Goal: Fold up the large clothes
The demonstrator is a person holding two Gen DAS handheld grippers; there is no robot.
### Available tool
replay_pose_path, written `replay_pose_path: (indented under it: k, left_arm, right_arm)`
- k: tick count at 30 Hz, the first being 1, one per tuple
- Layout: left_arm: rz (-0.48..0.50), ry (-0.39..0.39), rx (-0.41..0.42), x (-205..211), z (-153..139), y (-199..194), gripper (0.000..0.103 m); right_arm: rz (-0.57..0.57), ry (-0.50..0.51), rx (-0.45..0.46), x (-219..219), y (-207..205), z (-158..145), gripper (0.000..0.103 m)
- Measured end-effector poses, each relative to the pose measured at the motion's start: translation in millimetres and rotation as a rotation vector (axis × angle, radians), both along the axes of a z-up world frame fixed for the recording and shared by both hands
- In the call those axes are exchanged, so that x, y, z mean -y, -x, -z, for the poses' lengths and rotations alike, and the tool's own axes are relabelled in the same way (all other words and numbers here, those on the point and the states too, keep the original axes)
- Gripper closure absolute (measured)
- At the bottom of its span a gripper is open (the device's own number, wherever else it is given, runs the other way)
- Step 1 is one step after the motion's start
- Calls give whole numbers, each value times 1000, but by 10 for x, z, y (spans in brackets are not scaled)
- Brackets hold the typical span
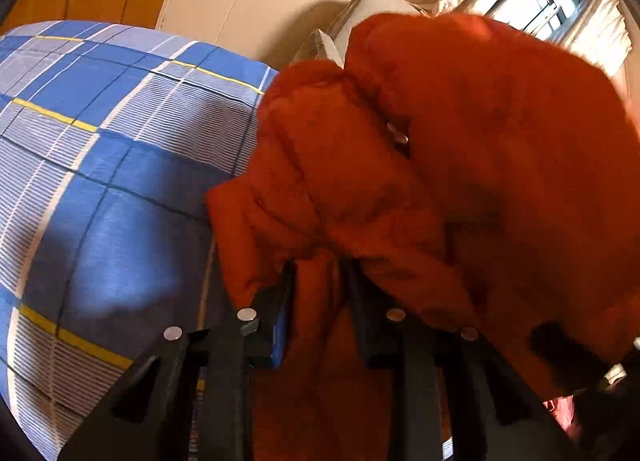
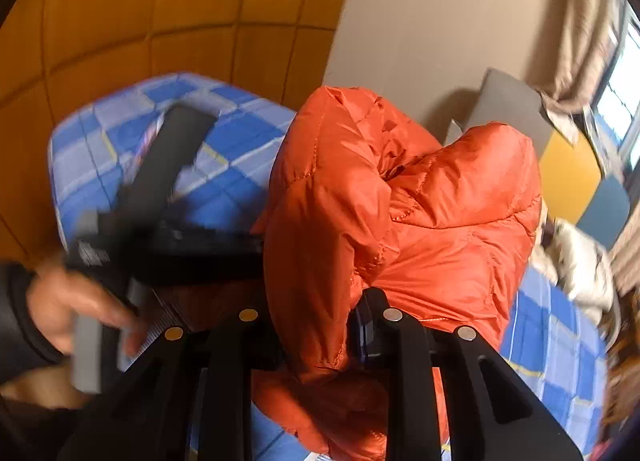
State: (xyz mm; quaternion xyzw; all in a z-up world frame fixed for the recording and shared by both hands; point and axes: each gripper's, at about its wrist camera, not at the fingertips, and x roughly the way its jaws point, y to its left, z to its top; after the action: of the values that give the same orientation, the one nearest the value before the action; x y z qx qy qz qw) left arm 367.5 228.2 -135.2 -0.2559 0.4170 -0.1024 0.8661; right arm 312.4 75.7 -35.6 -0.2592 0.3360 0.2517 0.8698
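An orange puffer jacket (image 1: pixel 460 149) hangs bunched above a bed with a blue checked sheet (image 1: pixel 100 181). My left gripper (image 1: pixel 320 301) is at the bottom of the left wrist view, shut on a fold of the jacket's lower edge, with fabric filling the gap between its fingers. In the right wrist view the jacket (image 2: pixel 400 213) bulges up in front of the lens. My right gripper (image 2: pixel 320 337) is shut on another fold of it, and fabric drapes over its left finger. The left gripper's black body (image 2: pixel 160 201), held by a hand (image 2: pixel 68 313), shows blurred at the left, beside the jacket.
Wooden wall panels (image 2: pixel 160 21) and a beige wall (image 2: pixel 440 21) stand behind the bed. A grey cushion (image 2: pixel 508 109) leans at the wall. A curtained window (image 1: pixel 552 1) is at the far right. A white bundle (image 2: pixel 580 261) lies on the sheet at the right.
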Motion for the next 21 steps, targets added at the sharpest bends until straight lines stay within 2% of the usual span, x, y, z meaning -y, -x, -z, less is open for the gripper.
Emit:
replay_pose_path:
  k: [3, 7, 10, 13, 16, 18, 21]
  left_arm:
    - [-37, 21, 2, -201, -50, 99, 79]
    - [-87, 31, 95, -571, -424, 329, 78]
    - [-6, 22, 178, -615, -831, 397, 75]
    - [113, -23, 224, -421, -1173, 324, 67]
    - [228, -47, 206, -161, -1313, 174, 53]
    - [272, -105, 170, 46, -1326, 12, 49]
    - [325, -145, 80, 294, -1260, -226, 49]
  right_arm:
    - [-38, 95, 29, -135, 64, 177, 78]
    - [-100, 226, 110, -323, 232, 407, 78]
    - [-130, 294, 159, -409, 328, 516, 78]
    - [-159, 356, 204, -453, 423, 617, 78]
    - [-194, 409, 249, -481, 537, 694, 78]
    - [-211, 428, 273, -514, 614, 720, 78]
    - [-231, 454, 303, -492, 681, 749, 78]
